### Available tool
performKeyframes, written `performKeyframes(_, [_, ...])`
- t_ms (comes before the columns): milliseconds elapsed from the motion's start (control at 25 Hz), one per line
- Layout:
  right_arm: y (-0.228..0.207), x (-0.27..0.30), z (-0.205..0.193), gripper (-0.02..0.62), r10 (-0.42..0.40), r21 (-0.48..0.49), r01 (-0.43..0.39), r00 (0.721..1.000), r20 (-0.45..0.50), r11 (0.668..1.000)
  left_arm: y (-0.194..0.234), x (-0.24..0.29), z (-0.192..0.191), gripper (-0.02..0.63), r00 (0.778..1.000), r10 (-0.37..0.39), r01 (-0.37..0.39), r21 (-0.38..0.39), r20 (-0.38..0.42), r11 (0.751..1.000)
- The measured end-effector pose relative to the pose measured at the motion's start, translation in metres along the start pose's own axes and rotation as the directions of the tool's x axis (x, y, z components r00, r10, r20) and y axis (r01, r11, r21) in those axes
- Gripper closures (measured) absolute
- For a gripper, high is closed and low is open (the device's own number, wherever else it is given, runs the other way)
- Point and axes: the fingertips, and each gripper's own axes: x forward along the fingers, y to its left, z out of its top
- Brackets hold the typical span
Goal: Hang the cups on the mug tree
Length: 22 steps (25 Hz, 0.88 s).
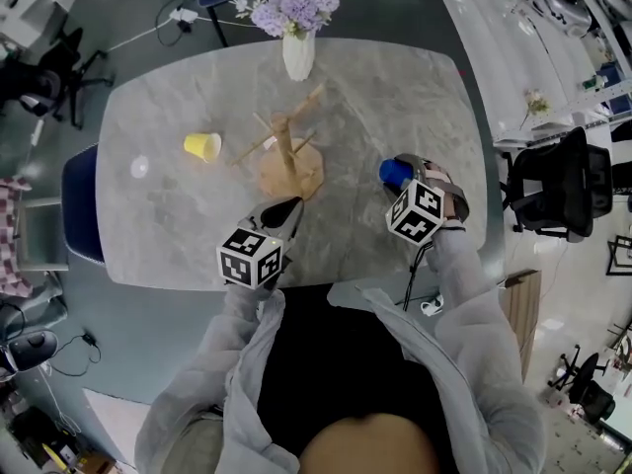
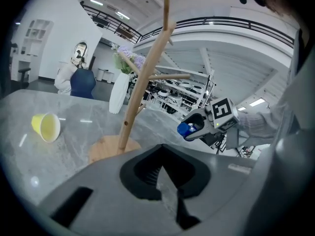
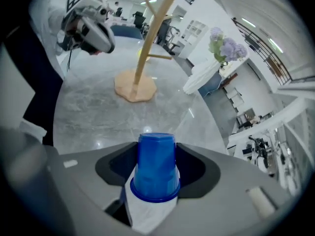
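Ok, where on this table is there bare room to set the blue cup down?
Bare marble lies at the far right, between the vase and the right gripper holding the blue cup, and along the near left edge of the table, in front of the yellow cup. The middle is crowded: the mug tree, and the left gripper close to its base.
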Motion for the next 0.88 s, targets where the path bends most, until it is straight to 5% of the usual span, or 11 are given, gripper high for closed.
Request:
performKeyframes(280, [-0.018,-0.031,0.022,0.337,0.027,0.322,-0.097,0.976,0.215,0.942,-0.008,-0.016,0.008,0.600,0.999,0.012,-0.013,0.025,0.030,1.000])
performKeyframes(600, [-0.042,-0.052,0.066,0.337,-0.013,0.531,-0.266,0.886,0.464,0.805,-0.001,-0.033,0.016,0.600,0.997,0.042,-0.044,0.024,0.068,0.999])
performKeyframes(720, [-0.057,-0.065,0.083,0.337,-0.074,0.625,-0.386,0.810,0.581,0.678,0.002,-0.037,0.017,0.600,0.995,0.056,-0.058,0.020,0.081,0.998])
performKeyframes(880, [-0.076,-0.078,0.104,0.334,-0.187,0.676,-0.617,0.668,0.720,0.403,0.009,-0.038,0.016,0.600,0.992,0.086,-0.087,0.004,0.091,0.996])
